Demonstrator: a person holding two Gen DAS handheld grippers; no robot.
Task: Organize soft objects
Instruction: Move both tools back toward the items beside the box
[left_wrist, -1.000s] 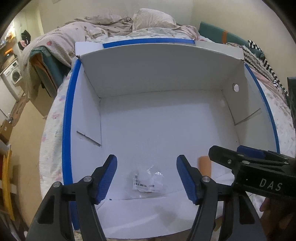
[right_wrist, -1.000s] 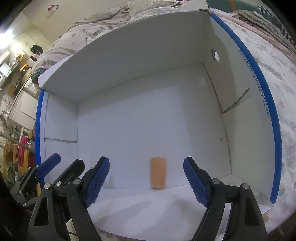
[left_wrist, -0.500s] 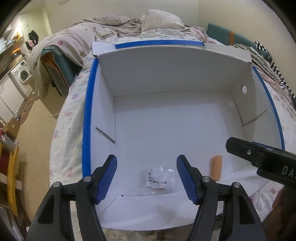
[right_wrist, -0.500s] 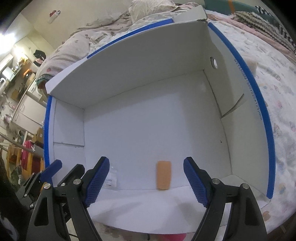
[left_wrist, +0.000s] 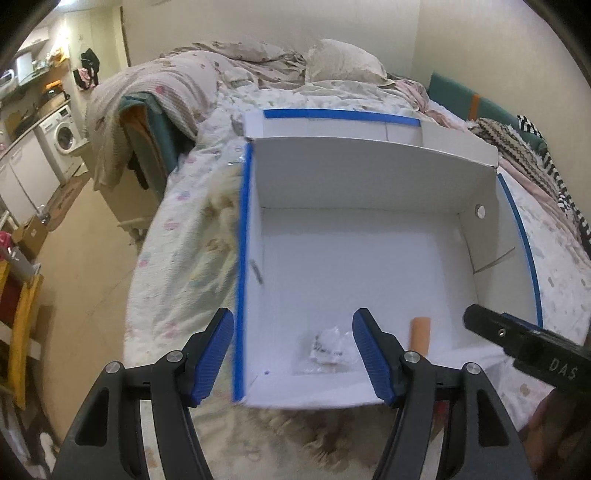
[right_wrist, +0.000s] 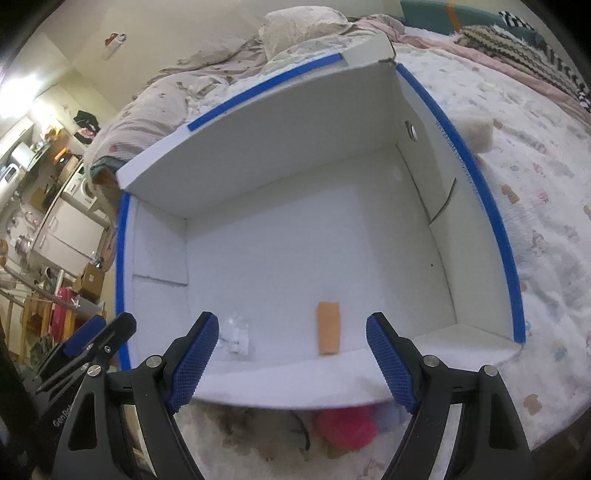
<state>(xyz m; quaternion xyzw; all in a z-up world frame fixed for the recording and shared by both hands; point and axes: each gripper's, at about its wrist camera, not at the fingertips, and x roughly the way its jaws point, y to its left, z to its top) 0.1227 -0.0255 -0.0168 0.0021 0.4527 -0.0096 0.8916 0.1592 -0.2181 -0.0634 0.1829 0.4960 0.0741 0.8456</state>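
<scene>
A white cardboard box with blue-taped edges (left_wrist: 373, 173) (right_wrist: 258, 147) lies open on the bed. Inside, near its front wall, lie a small orange pad (left_wrist: 420, 332) (right_wrist: 328, 328) and a clear plastic packet with a label (left_wrist: 328, 349) (right_wrist: 234, 334). My left gripper (left_wrist: 293, 356) is open and empty above the box's front left corner. My right gripper (right_wrist: 290, 360) is open and empty above the front wall. A pink soft object (right_wrist: 347, 424) and fluffy cream items (left_wrist: 325, 435) lie on the bed in front of the box, partly hidden by its wall.
The bed has a patterned white sheet (right_wrist: 535, 229), rumpled blankets (left_wrist: 236, 74) and a pillow (left_wrist: 343, 66) behind the box. A cream fluffy item (right_wrist: 476, 129) lies right of the box. Floor, washing machine (left_wrist: 62, 133) and cabinets are at the left.
Both grippers have pulled back and up from the box, so more of the bed and the soft items in front of the box show. Both stay open.
</scene>
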